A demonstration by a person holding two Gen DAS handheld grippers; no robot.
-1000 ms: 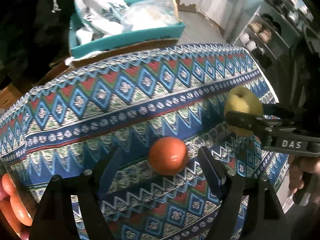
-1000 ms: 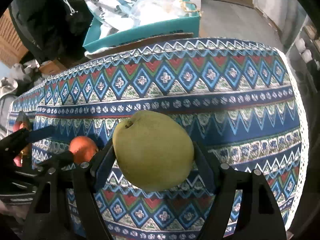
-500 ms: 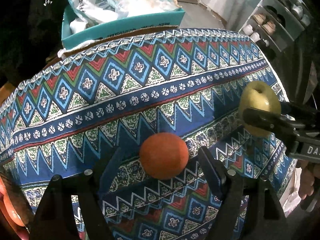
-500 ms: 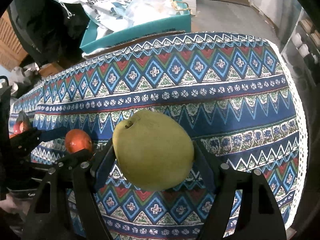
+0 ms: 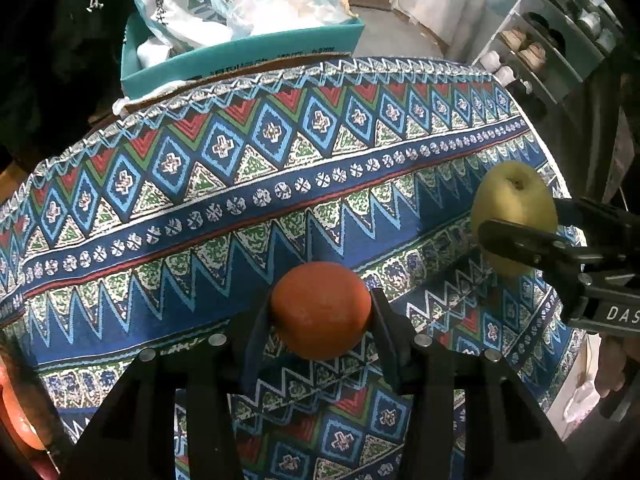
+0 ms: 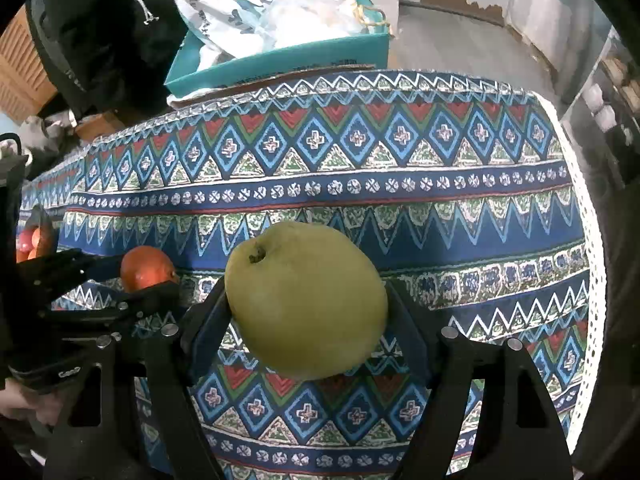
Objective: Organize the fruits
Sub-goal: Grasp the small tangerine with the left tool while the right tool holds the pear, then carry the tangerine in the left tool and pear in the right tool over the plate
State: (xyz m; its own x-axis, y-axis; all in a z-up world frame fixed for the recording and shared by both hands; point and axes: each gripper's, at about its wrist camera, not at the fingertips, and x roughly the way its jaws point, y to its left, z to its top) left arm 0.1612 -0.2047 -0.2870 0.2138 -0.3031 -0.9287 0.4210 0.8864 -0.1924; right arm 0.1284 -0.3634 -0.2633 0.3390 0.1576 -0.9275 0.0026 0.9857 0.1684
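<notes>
My left gripper (image 5: 320,312) is shut on an orange (image 5: 320,310), held over the near part of the patterned tablecloth (image 5: 260,184). My right gripper (image 6: 306,300) is shut on a yellow-green pear (image 6: 306,300), stem end up and to the left. In the left wrist view the pear (image 5: 514,204) shows at the right in the right gripper (image 5: 520,228). In the right wrist view the orange (image 6: 146,268) shows at the left in the left gripper (image 6: 136,280).
A teal box (image 5: 248,52) with white plastic bags stands behind the table's far edge. More orange-red fruit (image 6: 30,242) lies at the far left. Shelves with shoes (image 5: 560,40) stand to the right. The table's right edge (image 6: 588,240) has a white lace trim.
My left gripper has closed its fingers on the orange, which was loose between open fingers before. The right gripper still holds the pear and has shifted slightly.
</notes>
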